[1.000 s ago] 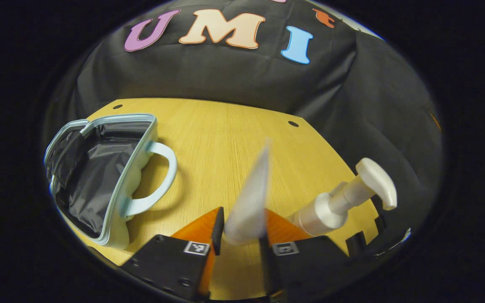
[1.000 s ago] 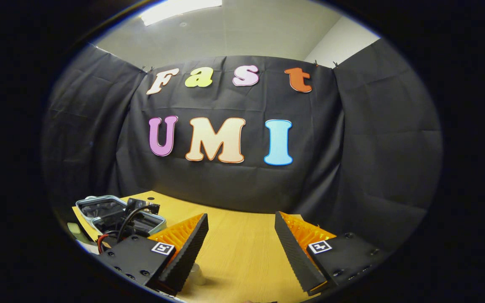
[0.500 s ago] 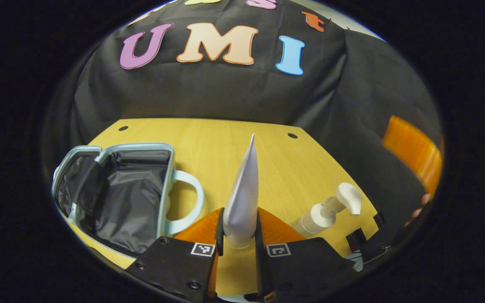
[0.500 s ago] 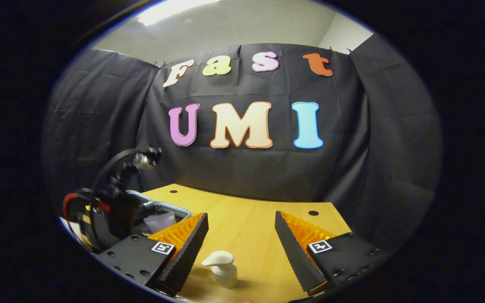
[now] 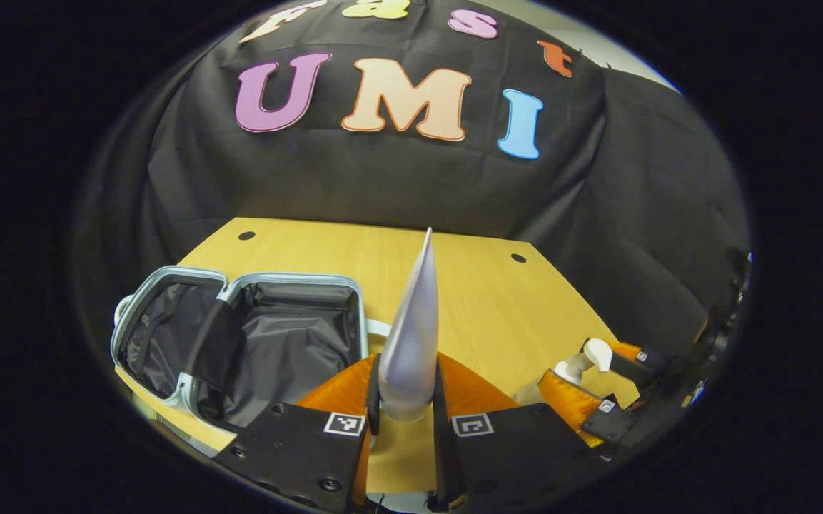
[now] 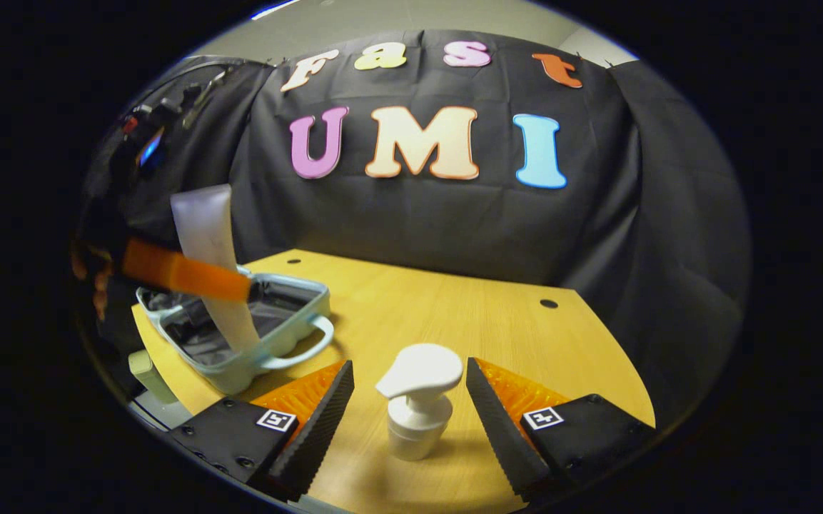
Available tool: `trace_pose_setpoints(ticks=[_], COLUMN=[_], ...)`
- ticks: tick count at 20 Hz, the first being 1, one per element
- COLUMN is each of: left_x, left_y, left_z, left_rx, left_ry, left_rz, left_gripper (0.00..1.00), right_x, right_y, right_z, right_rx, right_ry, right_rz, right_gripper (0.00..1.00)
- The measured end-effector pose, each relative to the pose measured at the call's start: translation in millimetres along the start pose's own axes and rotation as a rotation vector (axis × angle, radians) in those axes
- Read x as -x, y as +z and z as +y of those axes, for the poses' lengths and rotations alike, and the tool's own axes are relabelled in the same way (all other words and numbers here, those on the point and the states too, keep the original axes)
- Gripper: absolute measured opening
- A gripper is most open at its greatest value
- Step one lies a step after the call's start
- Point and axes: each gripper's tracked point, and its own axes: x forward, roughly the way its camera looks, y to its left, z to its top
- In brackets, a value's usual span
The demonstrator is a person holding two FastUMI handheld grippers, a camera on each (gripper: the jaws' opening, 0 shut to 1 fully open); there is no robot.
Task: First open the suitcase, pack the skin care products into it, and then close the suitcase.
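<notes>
White tube (image 5: pixel 411 328) is pinched in the left tool (image 5: pixel 404 407), now lifted beside the open suitcase (image 5: pixel 240 343); the spread right tool (image 6: pixel 411 421) has been brought around the pump bottle (image 6: pixel 418 400).

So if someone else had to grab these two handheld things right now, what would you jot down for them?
Left tool: shut on the tube, held up in the air beside the case.
Right tool: open, fingers either side of the pump bottle, not gripping it. The bottle stands on the table.
Done: the case lies open on the table, its dark lining bare as far as can be seen.
Left: put the tube in, grip the bottle and pack it, then close the case.
</notes>
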Motion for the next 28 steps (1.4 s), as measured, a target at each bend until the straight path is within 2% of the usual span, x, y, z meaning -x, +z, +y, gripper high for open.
trace_pose_setpoints(ticks=[2,4,5,7,11,12,14,15,18,19,20,23,24,28], left_x=[5,9,10,10,1,-3,-14,-20,-38,-45,-51,-55,-54,-33], left_y=[1,-1,-4,-15,-55,-67,-88,-94,-85,-85,-84,-63,-53,-8], left_z=[19,44,56,84,143,154,163,165,175,175,172,171,172,201], left_rx=[-0.014,-0.031,-0.031,-0.034,-0.05,-0.046,0.0,0.016,0.02,0.04,0.067,0.098,0.098,0.09], left_ry=[0.025,0.063,0.085,0.137,0.25,0.266,0.265,0.258,0.256,0.243,0.22,0.159,0.141,0.126], left_rz=[0.01,0.032,0.05,0.101,0.284,0.334,0.416,0.437,0.403,0.397,0.385,0.307,0.27,0.143], left_gripper=[0.3,0.3,0.3,0.3,0.3,0.27,0.3,0.3,0.31,0.39,0.4,0.94,0.99,0.95], right_x=[-4,-7,-3,-12,-14,-14,-11,-8,-1,0,1,-6,-11,-34], right_y=[-25,-33,-28,-31,8,18,36,42,59,67,76,100,106,96], right_z=[2,-1,-5,-2,6,9,16,21,46,61,76,125,140,190], right_rx=[-0.016,-0.037,-0.046,-0.05,-0.081,-0.086,-0.092,-0.095,-0.107,-0.113,-0.119,-0.144,-0.157,-0.18], right_ry=[-0.012,-0.04,-0.063,-0.057,-0.04,-0.037,-0.022,-0.01,0.042,0.07,0.099,0.189,0.213,0.263], right_rz=[0.058,0.082,0.088,0.119,0.091,0.077,0.058,0.054,0.065,0.067,0.066,0.067,0.071,0.14], right_gripper=[1.0,0.96,0.83,0.57,0.53,0.53,0.55,0.55,0.55,0.55,0.55,0.55,0.55,0.55])
